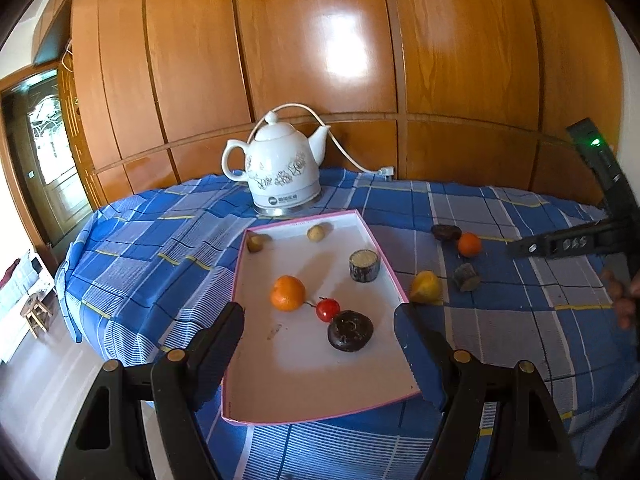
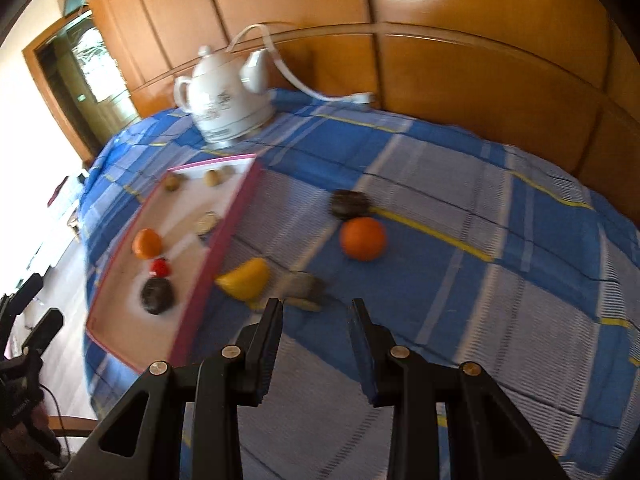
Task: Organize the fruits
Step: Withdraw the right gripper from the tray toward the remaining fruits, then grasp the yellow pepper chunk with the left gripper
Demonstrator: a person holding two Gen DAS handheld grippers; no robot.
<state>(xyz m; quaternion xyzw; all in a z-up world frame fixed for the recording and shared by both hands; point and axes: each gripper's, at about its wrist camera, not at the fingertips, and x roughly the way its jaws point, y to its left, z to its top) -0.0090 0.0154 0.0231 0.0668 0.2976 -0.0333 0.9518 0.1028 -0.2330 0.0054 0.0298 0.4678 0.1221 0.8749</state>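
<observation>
Here the left gripper [image 1: 320,320] stands wide open with nothing between its fingers; just beyond them the pink-rimmed tray [image 1: 384,264] holds an orange [image 1: 287,293], a cherry tomato [image 1: 327,308] and a dark round fruit [image 1: 350,330]. The right gripper [image 2: 316,312] is narrowly parted and empty, with a yellow fruit [image 2: 245,280] just ahead of its left finger and a second orange [image 2: 363,238] farther ahead on the checked cloth [image 2: 500,280].

Plenty of bare checked cloth [image 2: 500,280] on the right half of the worktop. Near the pink-rimmed tray [image 2: 224,236] it's tighter: a yellow fruit [image 2: 244,280] touches its wall, a grey stub [image 2: 306,288] just beside, an orange [image 2: 363,238] and dark fruit [image 2: 350,203] behind. The kettle [image 1: 280,168] blocks the back edge.
</observation>
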